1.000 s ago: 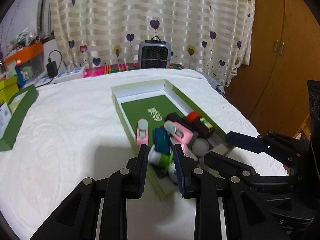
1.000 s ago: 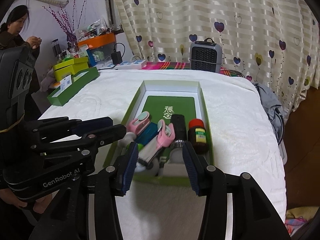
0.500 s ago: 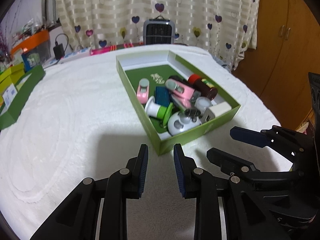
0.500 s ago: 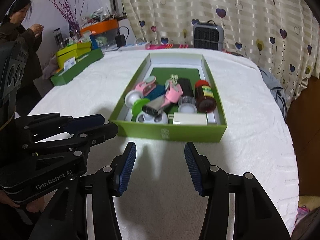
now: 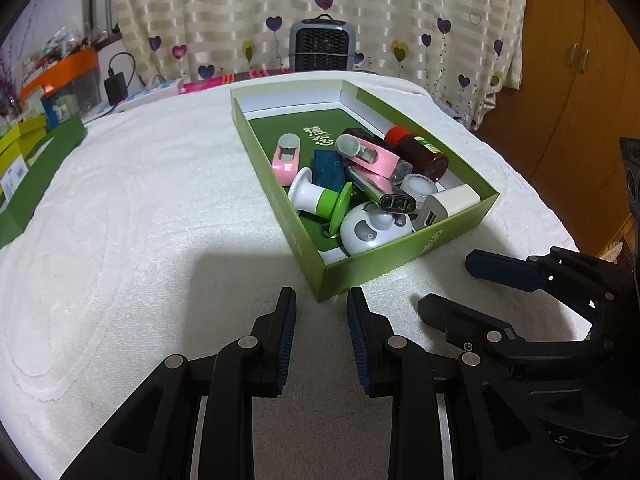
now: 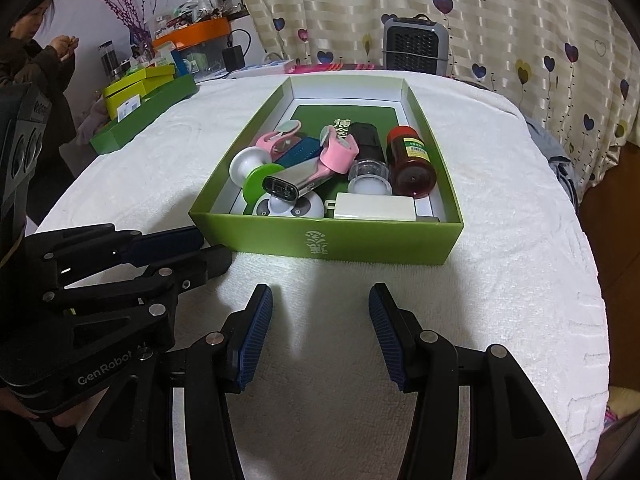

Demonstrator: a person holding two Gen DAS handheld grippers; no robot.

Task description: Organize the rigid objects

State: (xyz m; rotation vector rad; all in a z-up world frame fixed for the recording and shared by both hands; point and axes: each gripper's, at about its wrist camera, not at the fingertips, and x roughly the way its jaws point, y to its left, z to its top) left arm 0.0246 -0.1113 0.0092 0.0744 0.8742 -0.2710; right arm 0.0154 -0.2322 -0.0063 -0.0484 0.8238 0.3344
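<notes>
Your left claw (image 5: 321,300) hovers over the white-covered desk (image 5: 140,200), jaws a narrow gap apart with nothing between them, just short of the green box's (image 5: 400,256) near corner. Your right claw (image 6: 320,300) stands wider apart, also empty, before the box's front wall. Inside lie a red-capped bottle (image 6: 412,160), pink clips (image 6: 338,148), a white charger (image 6: 374,206) and what looks like a panda-faced gadget (image 5: 374,228).
</notes>
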